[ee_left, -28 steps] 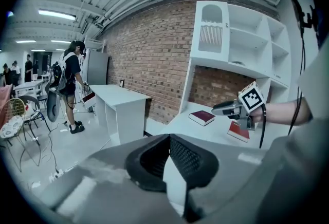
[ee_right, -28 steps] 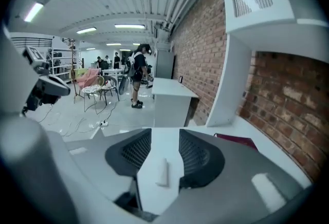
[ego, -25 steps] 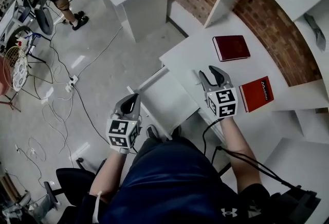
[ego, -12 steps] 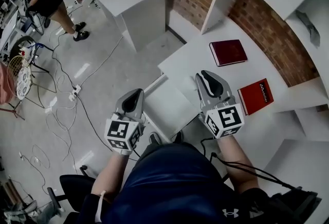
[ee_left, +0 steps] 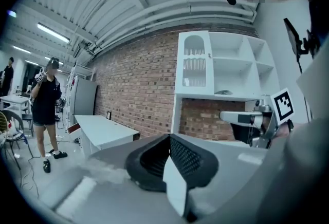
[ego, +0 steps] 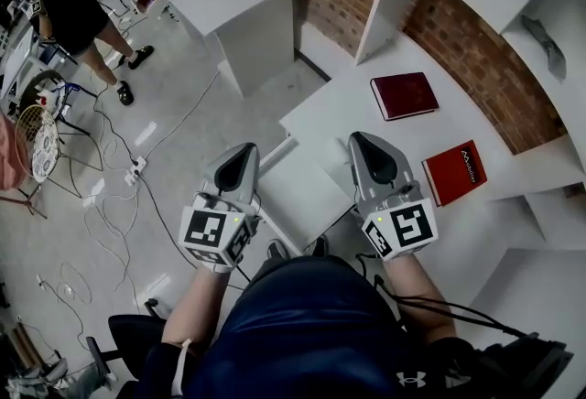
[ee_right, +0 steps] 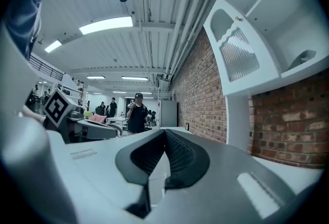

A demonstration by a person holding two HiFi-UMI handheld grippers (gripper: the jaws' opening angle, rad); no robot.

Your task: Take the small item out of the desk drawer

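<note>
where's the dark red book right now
In the head view the dark red book lies flat on the white desk, upper right, beyond the right gripper, with the brighter red book to its lower right.

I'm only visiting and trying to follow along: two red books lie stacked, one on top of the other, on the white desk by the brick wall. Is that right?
Not quite. The head view shows the dark red book and the brighter red book lying apart, side by side, not stacked. The rest holds: both lie on the white desk by the brick wall.
</note>
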